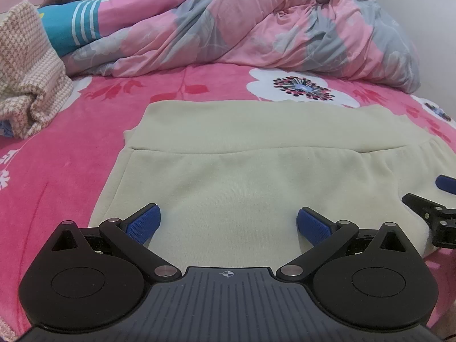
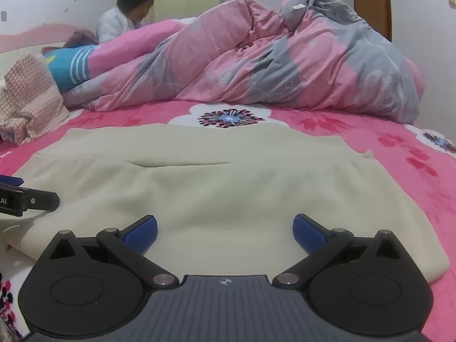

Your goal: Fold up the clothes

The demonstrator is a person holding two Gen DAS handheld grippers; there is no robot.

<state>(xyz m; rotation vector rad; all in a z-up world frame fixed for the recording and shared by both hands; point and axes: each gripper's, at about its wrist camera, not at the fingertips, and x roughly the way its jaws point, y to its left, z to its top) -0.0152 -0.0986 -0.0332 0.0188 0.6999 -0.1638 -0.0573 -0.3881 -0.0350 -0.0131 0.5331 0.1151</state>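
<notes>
Down the left wrist view first: my left gripper (image 1: 228,223) hangs low over the near end of the cream garment (image 1: 256,171), its blue pads (image 1: 144,222) spread wide with nothing between them. The garment lies flat on the pink flowered bedsheet (image 1: 71,156), one layer folded over another with a curved seam running across it. At the right edge of this view, part of my right gripper (image 1: 433,208) shows above the garment's right side. A houndstooth cloth (image 1: 28,71) is bunched at the left, and a pink and grey quilt (image 1: 270,28) is heaped along the far side of the bed.

From the right wrist view, my right gripper (image 2: 225,229) is likewise wide open and holds nothing, poised over the garment's (image 2: 228,185) near edge. My left gripper's (image 2: 28,199) black finger enters from the left, above the cloth. Beyond the quilt (image 2: 285,57) a person in white (image 2: 125,20) sits by the wall.
</notes>
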